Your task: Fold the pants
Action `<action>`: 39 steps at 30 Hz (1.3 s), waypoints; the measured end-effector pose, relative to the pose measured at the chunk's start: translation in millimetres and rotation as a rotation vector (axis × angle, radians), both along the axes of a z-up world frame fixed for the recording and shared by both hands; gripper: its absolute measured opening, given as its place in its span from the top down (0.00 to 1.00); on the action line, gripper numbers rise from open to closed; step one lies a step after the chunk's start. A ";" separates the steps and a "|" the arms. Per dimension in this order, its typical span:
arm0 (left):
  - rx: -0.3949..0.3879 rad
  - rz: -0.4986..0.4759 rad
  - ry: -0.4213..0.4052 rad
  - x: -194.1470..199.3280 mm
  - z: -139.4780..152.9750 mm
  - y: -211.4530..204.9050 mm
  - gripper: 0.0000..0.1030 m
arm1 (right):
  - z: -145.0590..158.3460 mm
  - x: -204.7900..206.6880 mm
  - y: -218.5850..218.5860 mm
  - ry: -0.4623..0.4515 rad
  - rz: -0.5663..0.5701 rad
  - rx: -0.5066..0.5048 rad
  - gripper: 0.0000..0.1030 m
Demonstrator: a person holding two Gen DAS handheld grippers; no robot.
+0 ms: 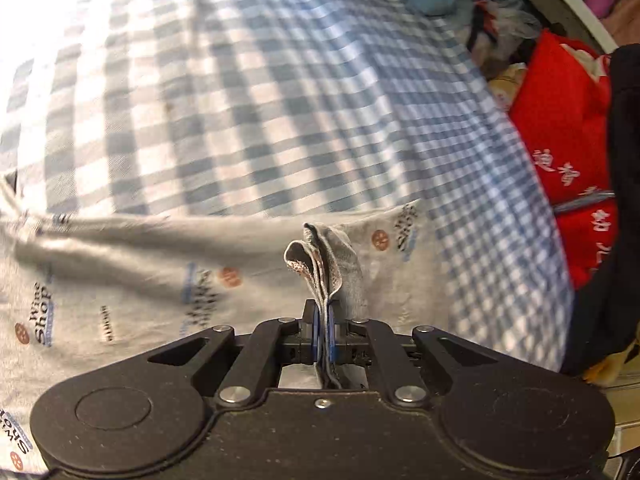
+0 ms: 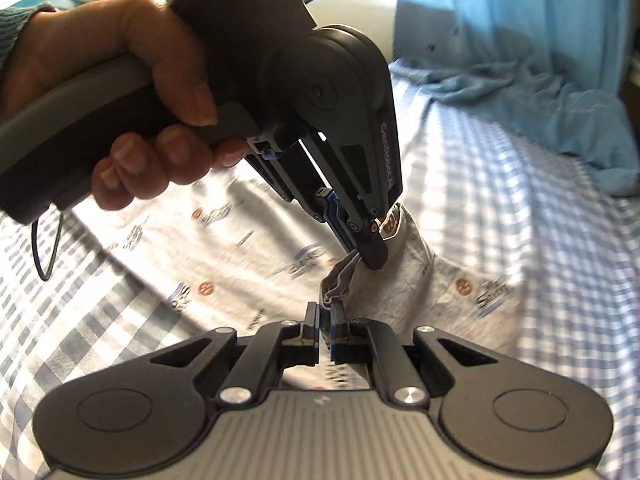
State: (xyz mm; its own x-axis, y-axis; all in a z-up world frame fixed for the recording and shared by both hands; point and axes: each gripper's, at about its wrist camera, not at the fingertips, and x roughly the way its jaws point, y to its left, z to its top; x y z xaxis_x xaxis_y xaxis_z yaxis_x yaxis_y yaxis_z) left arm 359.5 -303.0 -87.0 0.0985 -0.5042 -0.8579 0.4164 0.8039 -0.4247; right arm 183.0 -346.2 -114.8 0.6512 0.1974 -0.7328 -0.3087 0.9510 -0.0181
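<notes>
**Over the bed: both grippers pinch the pants' edge**

On the checked bed sheet (image 1: 280, 100), grey printed pants (image 1: 140, 272) lie spread. The left hand-held gripper (image 1: 323, 320) and right hand-held gripper (image 2: 325, 312) each clamp bunched fabric, close together, likely to carry one fold across.

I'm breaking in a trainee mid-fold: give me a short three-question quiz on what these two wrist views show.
1. True or false: the left hand-held gripper is shut on the pants.
2. What does the right hand-held gripper pinch? A) blue blanket B) pants C) red bag
3. What pattern covers the bed sheet under the pants?

Key: 1 true; 2 B; 3 blue and white check.
</notes>
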 end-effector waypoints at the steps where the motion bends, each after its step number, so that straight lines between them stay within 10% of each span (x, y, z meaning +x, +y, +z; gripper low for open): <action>1: 0.003 0.001 0.000 1.1 -5.6 4.4 0.96 | -5.1 2.4 4.3 0.010 0.002 -0.002 0.95; 13: -0.059 -0.014 -0.036 -10.6 13.1 46.0 0.96 | 12.6 -7.3 45.0 0.012 -0.024 -0.044 0.95; 24: -0.031 0.031 -0.079 -9.7 49.1 169.1 0.96 | 46.4 3.4 142.0 -0.026 0.089 -0.001 0.95; 39: 0.030 0.105 -0.030 9.7 -18.8 254.1 0.89 | -2.3 39.6 231.8 0.090 0.226 -0.045 0.92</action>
